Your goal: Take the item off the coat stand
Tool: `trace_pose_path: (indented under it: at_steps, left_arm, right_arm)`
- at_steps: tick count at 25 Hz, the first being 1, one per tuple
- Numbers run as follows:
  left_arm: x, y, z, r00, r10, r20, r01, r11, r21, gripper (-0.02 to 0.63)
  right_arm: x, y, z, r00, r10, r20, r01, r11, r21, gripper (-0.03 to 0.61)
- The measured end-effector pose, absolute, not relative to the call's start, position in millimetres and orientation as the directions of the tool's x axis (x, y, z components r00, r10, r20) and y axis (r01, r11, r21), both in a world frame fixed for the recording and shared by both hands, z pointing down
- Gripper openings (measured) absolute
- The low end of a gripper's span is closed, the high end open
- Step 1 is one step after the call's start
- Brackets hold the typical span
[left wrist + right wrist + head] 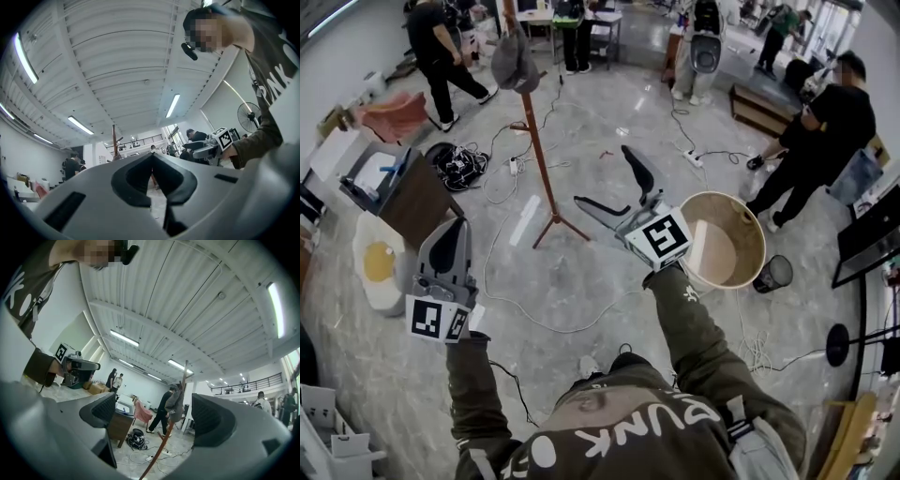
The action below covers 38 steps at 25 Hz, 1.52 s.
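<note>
A grey fabric cap [515,62] is hung on the reddish wooden coat stand [540,150]; the right gripper [602,175] fingers are held apart and empty, and the left gripper [448,234] fingers are closed.

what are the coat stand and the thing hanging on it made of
The coat stand looks like wood: a reddish-brown pole and legs with a smooth finish, though painted metal cannot be ruled out. The grey item hanging near its top looks like soft matte fabric. It droops in loose folds and is perhaps a hat.

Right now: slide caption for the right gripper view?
Open right gripper frames grey hat hanging on reddish-brown coat stand.
</note>
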<state>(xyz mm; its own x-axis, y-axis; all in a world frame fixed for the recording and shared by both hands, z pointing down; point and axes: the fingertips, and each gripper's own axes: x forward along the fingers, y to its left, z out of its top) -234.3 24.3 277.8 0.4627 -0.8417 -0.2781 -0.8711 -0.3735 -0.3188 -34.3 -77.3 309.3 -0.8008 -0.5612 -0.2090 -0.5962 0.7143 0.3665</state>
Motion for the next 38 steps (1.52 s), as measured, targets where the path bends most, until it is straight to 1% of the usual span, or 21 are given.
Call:
trace_pose_path:
  at_steps: [9, 20, 29, 33, 38]
  left_arm:
    - [-239, -35, 282, 0.453, -0.850, -0.268, -0.876, -0.368, -0.313, 0.003]
    - [-230, -133, 281, 0.387, -0.886, -0.255, -0.897, -0.298, -0.325, 0.003]
    - [-222, -187, 287, 0.348, -0.906, -0.243, -0.907, -0.259, -0.331, 0.003]
    - [-230, -213, 284, 0.346, -0.906, -0.244, -0.907, -0.256, -0.335, 0.003]
    - [-255, -259, 288, 0.364, -0.899, -0.245, -0.902, -0.275, -0.333, 0.003]
  right_arm:
    - [-43, -139, 308, -0.806, -0.556, -0.203, -0.589, 0.722, 0.363, 0.492]
    - [-47, -254, 311, -0.842, -0.498, -0.209, -0.540, 0.762, 0.357, 0.491]
    - [-48, -318, 319, -0.863, -0.461, -0.204, -0.505, 0.791, 0.345, 0.488]
    - [-56, -344, 316, -0.863, -0.459, -0.211, -0.505, 0.791, 0.345, 0.486]
    - [-79, -384, 316, -0.855, -0.477, -0.203, -0.518, 0.779, 0.353, 0.485]
